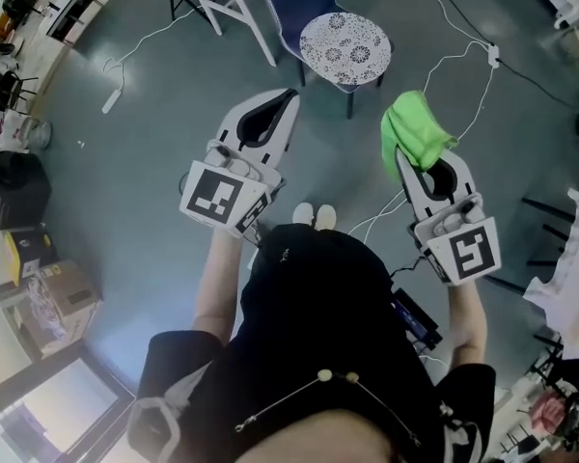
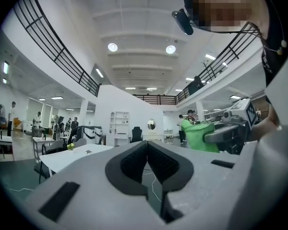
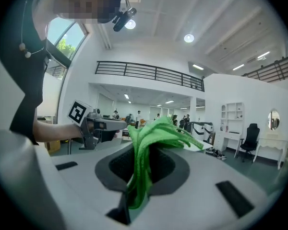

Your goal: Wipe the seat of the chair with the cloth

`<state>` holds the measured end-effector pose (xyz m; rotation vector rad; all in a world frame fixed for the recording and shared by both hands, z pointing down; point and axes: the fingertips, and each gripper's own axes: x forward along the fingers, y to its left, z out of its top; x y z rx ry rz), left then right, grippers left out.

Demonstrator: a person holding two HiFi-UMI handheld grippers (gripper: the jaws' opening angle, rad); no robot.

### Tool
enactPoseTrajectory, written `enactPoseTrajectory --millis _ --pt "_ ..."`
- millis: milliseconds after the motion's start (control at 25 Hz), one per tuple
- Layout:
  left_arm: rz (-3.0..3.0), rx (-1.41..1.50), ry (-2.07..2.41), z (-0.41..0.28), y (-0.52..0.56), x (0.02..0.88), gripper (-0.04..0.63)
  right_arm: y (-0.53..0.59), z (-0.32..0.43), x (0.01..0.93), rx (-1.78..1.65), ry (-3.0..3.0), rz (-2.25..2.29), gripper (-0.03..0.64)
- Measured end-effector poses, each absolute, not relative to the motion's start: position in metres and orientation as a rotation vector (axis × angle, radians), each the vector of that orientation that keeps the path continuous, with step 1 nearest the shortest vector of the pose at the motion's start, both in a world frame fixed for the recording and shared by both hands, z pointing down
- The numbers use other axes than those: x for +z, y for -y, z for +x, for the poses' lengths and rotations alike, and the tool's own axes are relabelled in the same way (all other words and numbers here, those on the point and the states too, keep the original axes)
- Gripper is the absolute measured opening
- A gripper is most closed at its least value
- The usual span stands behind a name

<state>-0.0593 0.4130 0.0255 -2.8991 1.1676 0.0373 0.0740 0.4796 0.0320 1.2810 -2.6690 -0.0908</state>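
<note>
Green cloth [image 1: 417, 128] is clamped in the right gripper [image 1: 425, 167], the left gripper [image 1: 288, 99] is closed on nothing, and the chair [image 1: 304, 8] stands well ahead; advise approaching, then pressing cloth flat onto its patterned seat [image 1: 345, 51].

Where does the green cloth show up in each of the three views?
Head view: upper right of centre, the green cloth bunched at the tips of the right gripper.
Left gripper view: cloth right of centre, at mid-height.
Right gripper view: cloth at centre, pinched between the jaws.
Shared landmark: the right gripper holding it.
</note>
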Motion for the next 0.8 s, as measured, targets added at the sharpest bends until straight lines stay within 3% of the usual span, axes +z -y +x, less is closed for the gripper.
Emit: enactPoseTrajectory --millis 440,800 --pt "-2.922 0.033 -1.217 -0.043 -0.377 0.041 0.007 -0.432 0.085 0.038 -0.061 2.716 1.291 0.053" --pt "-2.942 0.016 -1.222 -0.048 -0.261 0.07 0.007 -0.311 0.077 0.066 -0.041 2.67 1.249 0.052"
